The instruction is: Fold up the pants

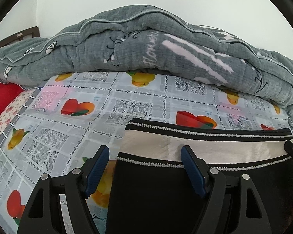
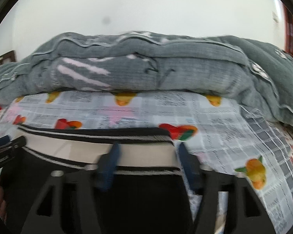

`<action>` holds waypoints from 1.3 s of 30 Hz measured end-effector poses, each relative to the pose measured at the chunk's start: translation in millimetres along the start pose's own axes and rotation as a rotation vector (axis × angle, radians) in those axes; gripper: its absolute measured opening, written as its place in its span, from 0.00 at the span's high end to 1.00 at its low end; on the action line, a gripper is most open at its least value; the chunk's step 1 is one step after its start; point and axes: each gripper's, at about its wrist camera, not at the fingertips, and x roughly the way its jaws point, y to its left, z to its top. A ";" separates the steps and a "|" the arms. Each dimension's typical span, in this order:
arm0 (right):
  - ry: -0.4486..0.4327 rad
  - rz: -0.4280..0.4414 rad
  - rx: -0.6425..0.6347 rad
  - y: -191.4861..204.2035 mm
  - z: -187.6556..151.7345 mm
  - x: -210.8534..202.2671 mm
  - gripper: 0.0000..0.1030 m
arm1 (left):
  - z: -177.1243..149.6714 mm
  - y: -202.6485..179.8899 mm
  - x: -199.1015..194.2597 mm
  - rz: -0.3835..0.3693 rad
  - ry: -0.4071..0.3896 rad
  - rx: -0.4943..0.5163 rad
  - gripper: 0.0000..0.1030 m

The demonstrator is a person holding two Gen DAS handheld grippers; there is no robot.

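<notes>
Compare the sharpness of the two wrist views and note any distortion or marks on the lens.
Left wrist view: sharp; waistband stitching and grey quilt print read clearly, under even soft light. Right wrist view: motion-blurred, right gripper fingers and waistband smeared, with a dark smudge against the wall. Both: strong fisheye bending of the patterned cloth, dark circular vignette at the corners.

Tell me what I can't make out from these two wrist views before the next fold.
- Pants legs: cut off by the bottom edge and hidden behind the gripper bodies, both views.
- Right gripper: motion-blurred in the right wrist view, so contact with the waistband is unclear.
- Bed under the grey quilt: hidden by it.
</notes>
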 end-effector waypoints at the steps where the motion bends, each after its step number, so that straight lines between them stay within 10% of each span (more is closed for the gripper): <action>1: 0.006 0.022 0.024 -5.3 -0.3 0.9 0.34 | -0.1 0.1 -0.4 0.003 -0.001 0.000 0.27; 13: 0.029 0.107 0.117 -31.8 -12.9 -12.0 0.34 | -7.5 -3.5 -28.3 0.012 0.040 0.102 0.26; 21: 0.015 0.057 -0.021 -39.8 -48.8 -57.9 0.34 | -71.5 1.7 -86.3 0.015 0.050 0.267 0.26; 39: 0.070 0.130 0.008 -91.5 -138.2 -176.6 0.36 | -149.1 28.7 -197.4 -0.141 0.117 0.085 0.26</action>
